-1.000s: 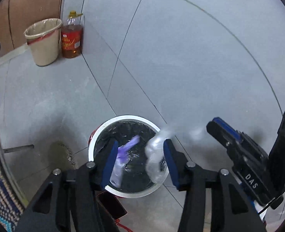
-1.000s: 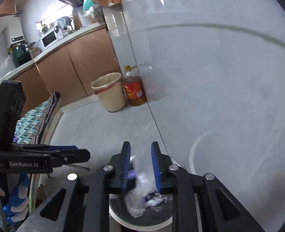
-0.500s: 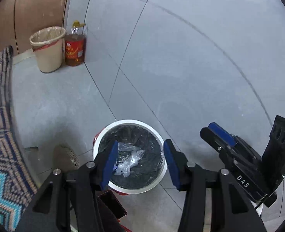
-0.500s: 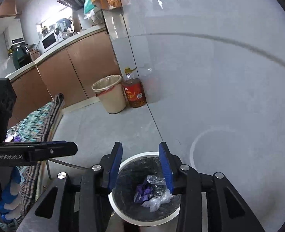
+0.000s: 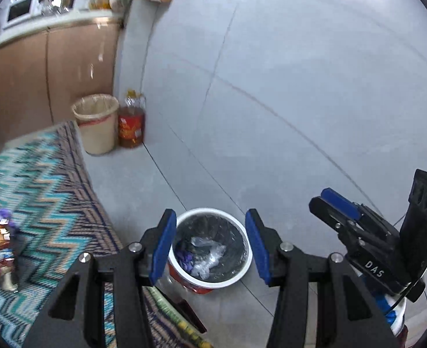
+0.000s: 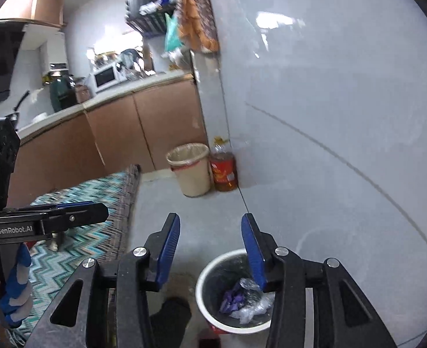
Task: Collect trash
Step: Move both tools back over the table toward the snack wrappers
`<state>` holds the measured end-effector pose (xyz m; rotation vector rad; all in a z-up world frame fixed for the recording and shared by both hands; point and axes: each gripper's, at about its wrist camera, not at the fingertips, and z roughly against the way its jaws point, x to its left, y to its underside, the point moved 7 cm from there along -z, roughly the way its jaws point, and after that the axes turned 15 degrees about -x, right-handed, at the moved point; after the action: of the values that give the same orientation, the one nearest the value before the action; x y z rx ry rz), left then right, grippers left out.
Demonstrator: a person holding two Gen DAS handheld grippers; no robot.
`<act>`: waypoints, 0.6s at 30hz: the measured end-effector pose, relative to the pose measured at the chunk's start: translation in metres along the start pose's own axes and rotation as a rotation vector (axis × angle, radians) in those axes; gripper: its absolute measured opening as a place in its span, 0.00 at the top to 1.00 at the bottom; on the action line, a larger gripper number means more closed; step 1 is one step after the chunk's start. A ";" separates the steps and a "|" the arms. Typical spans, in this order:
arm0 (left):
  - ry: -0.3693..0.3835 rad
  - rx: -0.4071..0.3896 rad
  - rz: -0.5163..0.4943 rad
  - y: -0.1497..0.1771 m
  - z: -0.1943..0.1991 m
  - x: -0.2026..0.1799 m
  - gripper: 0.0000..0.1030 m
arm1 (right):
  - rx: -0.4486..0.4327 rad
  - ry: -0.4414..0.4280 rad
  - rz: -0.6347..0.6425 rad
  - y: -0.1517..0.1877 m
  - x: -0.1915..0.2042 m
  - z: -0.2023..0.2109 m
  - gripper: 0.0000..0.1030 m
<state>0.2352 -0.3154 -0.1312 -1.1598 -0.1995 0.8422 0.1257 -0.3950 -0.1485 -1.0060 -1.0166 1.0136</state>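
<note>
1. We hold the left tool (image 5: 210, 246) above the floor (image 5: 286, 133), its blue pads (image 5: 164, 243) apart with nothing between them; it is released.
2. We hold the right tool (image 6: 210, 249) just to the right of it; its jaws are opening and nothing is caught between its pads (image 6: 170, 246).
3. Below both tools stands the white-rimmed bin (image 5: 244, 272) with a black liner, on the grey tiled floor, just off the edge of the table.
4. Inside the bin lie the trash pieces: a crumpled clear plastic wrapper (image 5: 207, 256) and a purple scrap (image 5: 186, 258), side by side at the bottom and touching neither tool.
5. The right wrist view shows the same wrapper (image 6: 251, 307) and purple scrap (image 6: 232, 298) resting in the bin (image 6: 204, 278).
6. To our left the table carries a zigzag-patterned cloth (image 5: 42, 191) in teal, tan and dark blue; near its left edge some small things, one purple-topped (image 5: 2, 217), are too blurred to name.
7. At the far corner of the floor, against the brown cabinets (image 5: 54, 72), stands a beige bin (image 5: 96, 123) with a bottle of cooking oil (image 5: 131, 123) just beside it.
8. A gloved hand (image 6: 13, 284) in blue and white grips the left tool's handle.
</note>
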 end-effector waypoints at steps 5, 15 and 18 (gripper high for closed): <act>-0.049 -0.143 -0.029 -0.022 0.065 0.014 0.54 | -0.068 -0.062 0.038 -0.027 0.038 0.025 0.56; -0.128 -0.309 -0.085 -0.043 0.185 0.034 0.46 | -0.190 -0.187 0.093 -0.067 0.108 0.071 0.48; -0.154 -0.355 -0.077 -0.045 0.219 0.044 0.45 | -0.219 -0.222 0.117 -0.076 0.130 0.083 0.47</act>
<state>0.1677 -0.1331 -0.0117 -1.4076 -0.5347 0.8491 0.0864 -0.2721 -0.0341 -1.1605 -1.2847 1.1464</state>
